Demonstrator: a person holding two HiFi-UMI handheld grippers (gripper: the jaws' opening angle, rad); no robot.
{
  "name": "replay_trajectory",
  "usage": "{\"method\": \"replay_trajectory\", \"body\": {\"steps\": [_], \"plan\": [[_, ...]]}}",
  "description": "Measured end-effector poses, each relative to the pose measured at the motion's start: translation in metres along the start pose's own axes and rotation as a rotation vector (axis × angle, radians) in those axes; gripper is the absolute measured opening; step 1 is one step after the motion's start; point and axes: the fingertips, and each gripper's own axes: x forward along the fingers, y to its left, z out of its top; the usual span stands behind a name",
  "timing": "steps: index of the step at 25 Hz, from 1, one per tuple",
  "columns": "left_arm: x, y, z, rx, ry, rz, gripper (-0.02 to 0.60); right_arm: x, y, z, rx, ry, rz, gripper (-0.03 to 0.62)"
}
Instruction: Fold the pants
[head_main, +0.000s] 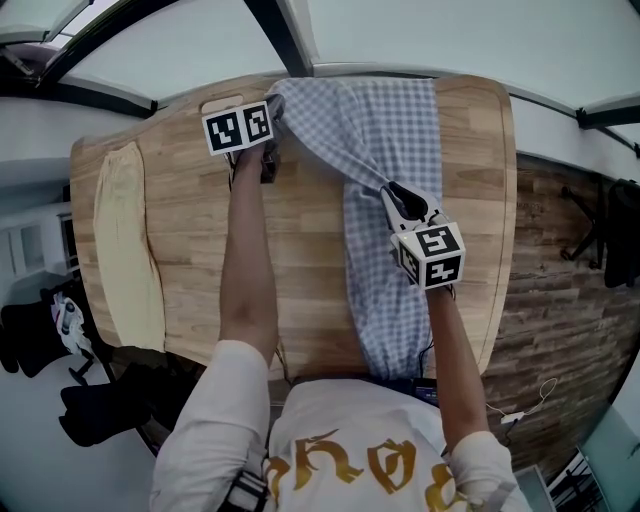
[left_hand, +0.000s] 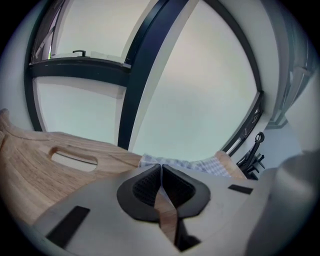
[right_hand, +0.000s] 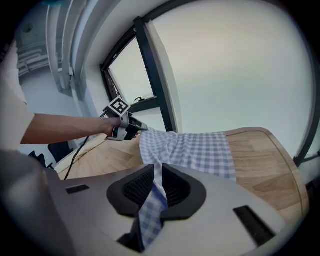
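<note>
I have the pants (head_main: 385, 130) lying lengthwise away from me on the table's (head_main: 310, 260) right side, with the left tongs (head_main: 269, 158) seemingly pinched shut on their far-left corner and the right tongs (head_main: 398, 195) clamping cloth mid-length, nearer me.

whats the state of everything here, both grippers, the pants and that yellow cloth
left gripper: jaws together at the far corner of the pants; can't tell if cloth is caught
right gripper: jaws shut on a pinch of the pants
pants: not folded yet, laid lengthwise on the table, bunched up at the pinch
yellow cloth: folded, lying flat, untouched
</note>
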Motion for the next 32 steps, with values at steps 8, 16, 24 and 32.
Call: {"method": "replay_trajectory", "body": {"steps": [8, 16, 24, 32], "plan": [[0.001, -0.063, 0.066, 0.040, -0.113, -0.104, 0.044, -0.012, -0.007, -0.014, 0.024, 0.008, -0.014, 0.069], [0.030, -0.129, 0.110, 0.150, -0.110, -0.165, 0.044, -0.023, -0.024, -0.025, 0.036, 0.006, -0.015, 0.069], [0.067, -0.193, 0.142, 0.284, -0.087, -0.217, 0.044, -0.024, -0.049, -0.025, 0.017, 0.014, -0.055, 0.098], [0.111, -0.231, 0.138, 0.330, -0.042, -0.263, 0.044, -0.008, -0.082, -0.024, 0.019, 0.037, -0.097, 0.176]]}}
